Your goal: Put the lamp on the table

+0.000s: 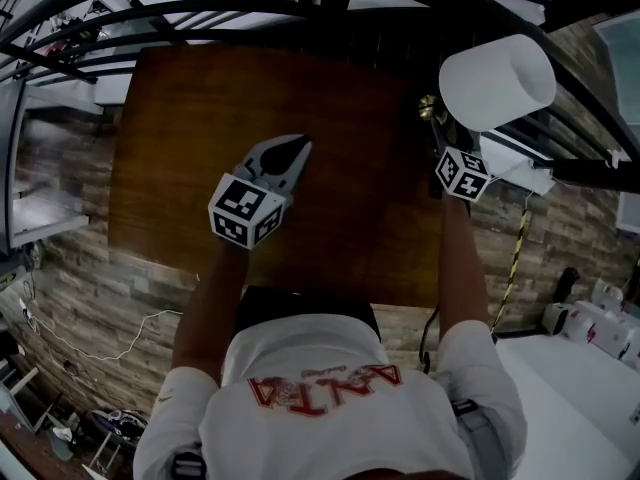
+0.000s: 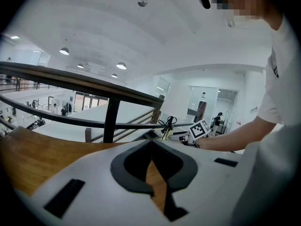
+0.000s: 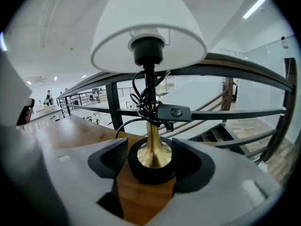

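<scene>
The lamp [image 1: 497, 80] has a white shade, a brass stem and a round black base [image 3: 150, 168]. It stands upright at the right far corner of the wooden table [image 1: 200, 168], with its black cord and switch [image 3: 174, 112] bundled round the stem. My right gripper [image 1: 440, 143] is open, its jaws wide on either side of the base [image 3: 150, 145] without pressing it. My left gripper [image 1: 298, 146] hovers over the middle of the table, shut and empty [image 2: 151, 142]. From the left gripper view, the right gripper's marker cube [image 2: 200, 128] shows beside the lamp's cord [image 2: 167, 124].
A black metal railing [image 1: 300, 8] runs close behind the table's far edge, right behind the lamp [image 3: 244, 69]. The table's right edge [image 1: 440, 268] lies under my right arm. Brick-pattern floor [image 1: 60, 268] surrounds the table, and a white object [image 1: 520, 163] sits just beyond its right side.
</scene>
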A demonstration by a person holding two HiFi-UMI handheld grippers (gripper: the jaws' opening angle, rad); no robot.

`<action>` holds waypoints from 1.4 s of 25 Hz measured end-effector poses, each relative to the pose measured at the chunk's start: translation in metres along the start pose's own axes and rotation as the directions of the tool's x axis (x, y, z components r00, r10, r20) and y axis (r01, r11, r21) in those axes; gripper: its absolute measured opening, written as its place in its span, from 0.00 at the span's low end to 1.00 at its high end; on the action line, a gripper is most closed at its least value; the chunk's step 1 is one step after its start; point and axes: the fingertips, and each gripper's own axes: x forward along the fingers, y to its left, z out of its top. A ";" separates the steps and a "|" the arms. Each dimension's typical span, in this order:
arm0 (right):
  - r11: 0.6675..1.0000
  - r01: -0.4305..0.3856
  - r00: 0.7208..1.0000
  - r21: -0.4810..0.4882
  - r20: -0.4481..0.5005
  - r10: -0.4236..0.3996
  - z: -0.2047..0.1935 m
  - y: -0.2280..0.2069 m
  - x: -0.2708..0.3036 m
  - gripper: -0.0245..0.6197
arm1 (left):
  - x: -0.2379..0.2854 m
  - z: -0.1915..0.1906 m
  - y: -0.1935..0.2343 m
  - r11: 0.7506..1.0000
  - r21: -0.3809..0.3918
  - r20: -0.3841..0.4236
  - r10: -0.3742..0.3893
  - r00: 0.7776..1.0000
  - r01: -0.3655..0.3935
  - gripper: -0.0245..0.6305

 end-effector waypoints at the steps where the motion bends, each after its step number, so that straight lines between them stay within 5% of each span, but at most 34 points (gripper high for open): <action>1: 1.000 0.005 1.000 0.005 -0.001 -0.005 -0.001 0.002 -0.006 0.44 | -0.003 0.002 -0.001 1.000 0.005 0.002 -0.005 1.000 0.005 0.05; 7: 0.998 0.054 0.998 0.032 0.018 -0.055 0.001 0.018 -0.053 0.44 | -0.022 0.018 -0.019 0.997 0.071 0.002 -0.041 0.999 0.040 0.05; 10: 0.994 0.113 0.992 0.011 0.063 -0.114 0.015 0.036 -0.081 0.30 | -0.035 0.030 -0.021 0.994 0.069 0.037 -0.087 0.996 0.084 0.05; 17: 1.000 0.026 0.985 0.013 0.171 -0.028 0.054 0.108 -0.142 0.17 | -0.068 0.048 -0.034 0.985 0.110 0.075 -0.143 0.987 0.135 0.05; 21: 0.996 0.078 0.971 -0.037 0.228 -0.068 0.083 0.131 -0.184 0.07 | -0.085 0.059 -0.043 0.982 0.124 0.090 -0.151 0.984 0.140 0.05; 24: 0.992 0.122 0.956 -0.043 0.272 -0.106 0.105 0.140 -0.215 0.04 | -0.101 0.073 -0.048 0.980 0.147 0.113 -0.150 0.982 0.133 0.05; 35: 0.999 0.041 0.949 -0.018 0.314 -0.033 0.139 0.180 -0.284 0.04 | -0.143 0.114 -0.066 0.973 0.204 0.163 -0.141 0.977 0.107 0.05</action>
